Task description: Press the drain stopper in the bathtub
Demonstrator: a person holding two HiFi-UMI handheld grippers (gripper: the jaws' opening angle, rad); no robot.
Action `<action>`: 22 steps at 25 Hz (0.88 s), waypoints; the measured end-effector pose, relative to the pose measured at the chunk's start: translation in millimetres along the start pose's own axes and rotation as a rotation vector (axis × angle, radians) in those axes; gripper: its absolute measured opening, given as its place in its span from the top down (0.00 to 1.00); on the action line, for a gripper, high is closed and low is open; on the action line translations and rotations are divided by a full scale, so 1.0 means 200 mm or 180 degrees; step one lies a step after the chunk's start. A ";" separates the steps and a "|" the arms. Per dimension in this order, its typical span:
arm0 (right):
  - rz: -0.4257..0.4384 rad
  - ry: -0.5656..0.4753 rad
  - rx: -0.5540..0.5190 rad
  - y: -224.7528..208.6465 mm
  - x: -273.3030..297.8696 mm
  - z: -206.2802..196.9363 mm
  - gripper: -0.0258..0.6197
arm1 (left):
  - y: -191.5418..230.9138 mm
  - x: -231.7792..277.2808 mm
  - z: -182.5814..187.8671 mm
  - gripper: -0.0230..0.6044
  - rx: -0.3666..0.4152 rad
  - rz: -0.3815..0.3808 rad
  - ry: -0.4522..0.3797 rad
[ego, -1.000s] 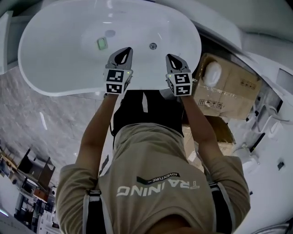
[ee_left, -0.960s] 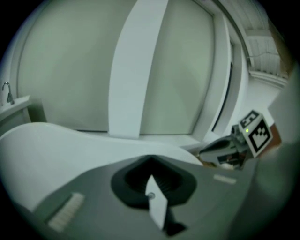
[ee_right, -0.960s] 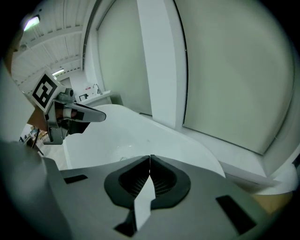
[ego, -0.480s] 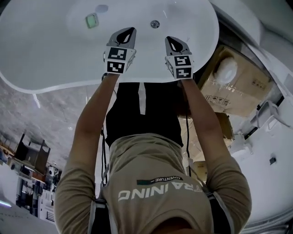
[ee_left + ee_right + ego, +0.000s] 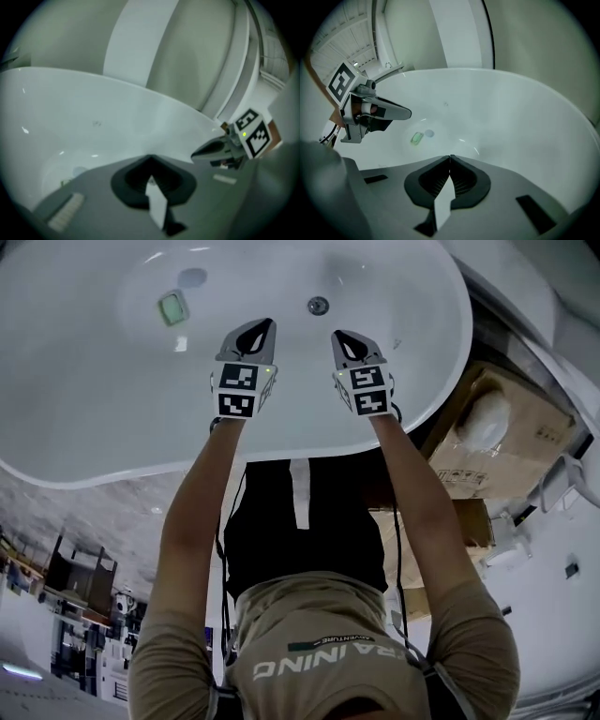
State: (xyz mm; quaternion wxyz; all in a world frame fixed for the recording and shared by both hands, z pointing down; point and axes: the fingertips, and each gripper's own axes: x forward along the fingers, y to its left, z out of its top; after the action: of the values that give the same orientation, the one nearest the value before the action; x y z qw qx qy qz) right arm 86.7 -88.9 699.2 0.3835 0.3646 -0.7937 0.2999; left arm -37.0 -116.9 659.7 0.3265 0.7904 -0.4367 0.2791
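Here, the round metal stopper (image 5: 318, 306) sits in the basin of the white tub (image 5: 66, 427), just ahead of two hand-held grippers and in line with the gap between them. The left gripper (image 5: 265, 326) and the right gripper (image 5: 337, 335) hover side by side above the basin, apart from each other and clear of the stopper, with their tips pointing away from the person. Each gripper's jaws are pressed together with nothing between them. Farther left in the basin lies a small green piece (image 5: 172, 307), and just beside it is a pale round disc (image 5: 192, 277). The person's bare left arm (image 5: 202, 512) and right arm (image 5: 412, 512) reach out over the near rim. To the right of the tub stands a cardboard box (image 5: 511, 451) with a white rounded object (image 5: 483, 423) on top.
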 end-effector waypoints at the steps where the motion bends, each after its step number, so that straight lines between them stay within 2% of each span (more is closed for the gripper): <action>1: 0.0015 0.0038 -0.0006 -0.01 0.06 -0.03 0.94 | 0.02 0.05 -0.03 0.96 -0.0012 -0.0002 0.0027; 7: 0.0006 0.0231 -0.0113 -0.12 0.47 -0.23 0.94 | 0.14 0.34 -0.26 0.96 -0.0068 -0.0051 0.0208; 13: 0.0047 0.0605 -0.0215 -0.20 0.84 -0.46 0.94 | 0.25 0.62 -0.51 0.96 -0.0080 -0.0118 0.0400; 16: 0.0053 0.0781 -0.0354 -0.24 0.96 -0.57 0.94 | 0.28 0.72 -0.61 0.96 -0.0041 -0.0142 0.0494; 22: 0.0092 0.1007 -0.0393 -0.28 1.13 -0.71 0.94 | 0.28 0.84 -0.74 0.96 -0.0010 -0.0237 0.0578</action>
State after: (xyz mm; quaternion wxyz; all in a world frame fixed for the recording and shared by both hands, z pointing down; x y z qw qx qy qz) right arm 87.3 -90.8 972.2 0.5210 0.2773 -0.7455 0.3097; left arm -31.6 -112.4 889.6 0.3761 0.7770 -0.3761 0.3366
